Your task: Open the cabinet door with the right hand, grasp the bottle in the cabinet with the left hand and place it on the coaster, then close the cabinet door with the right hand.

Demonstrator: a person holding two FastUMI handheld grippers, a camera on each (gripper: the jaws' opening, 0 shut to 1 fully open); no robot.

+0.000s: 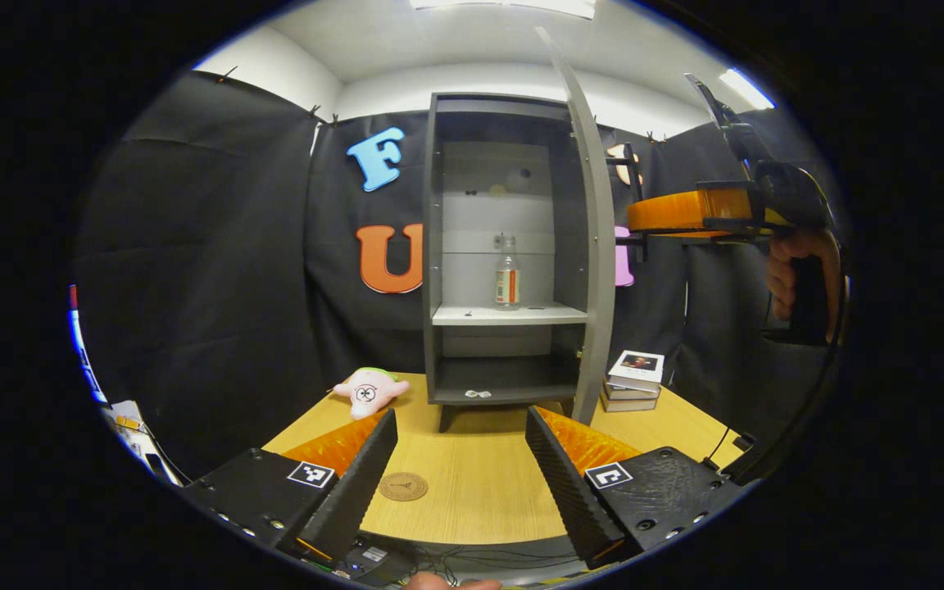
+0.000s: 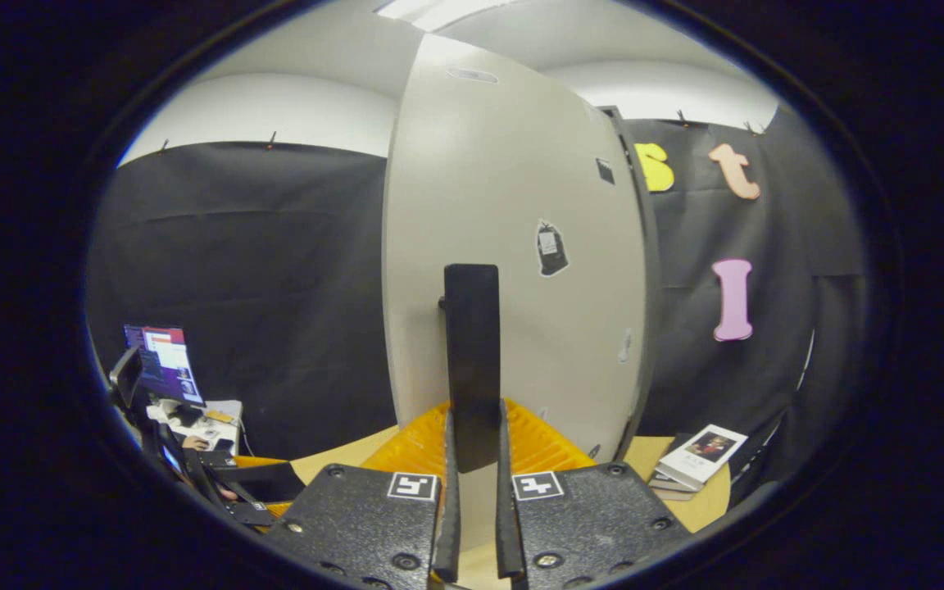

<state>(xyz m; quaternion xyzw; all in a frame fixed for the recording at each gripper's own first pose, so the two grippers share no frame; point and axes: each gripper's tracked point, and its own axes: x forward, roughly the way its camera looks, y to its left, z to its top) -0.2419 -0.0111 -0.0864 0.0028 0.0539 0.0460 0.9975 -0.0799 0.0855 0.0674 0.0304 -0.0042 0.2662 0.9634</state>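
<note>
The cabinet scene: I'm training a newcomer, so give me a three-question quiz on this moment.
1. True or false: the cabinet door is open.
2. Where is the bottle? A) on the coaster B) on the cabinet's middle shelf C) between the fingers of the left gripper
3. Fill in: the right gripper is shut on the door's ____.

Key:
1. True; it stands edge-on in the left gripper view.
2. B; the coaster is bare and the left gripper is open.
3. Handle.

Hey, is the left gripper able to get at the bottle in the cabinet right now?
Probably yes. The cabinet door is swung open, the bottle stands alone on the shelf, and the left gripper faces it with open jaws; nothing stands between them.
</note>
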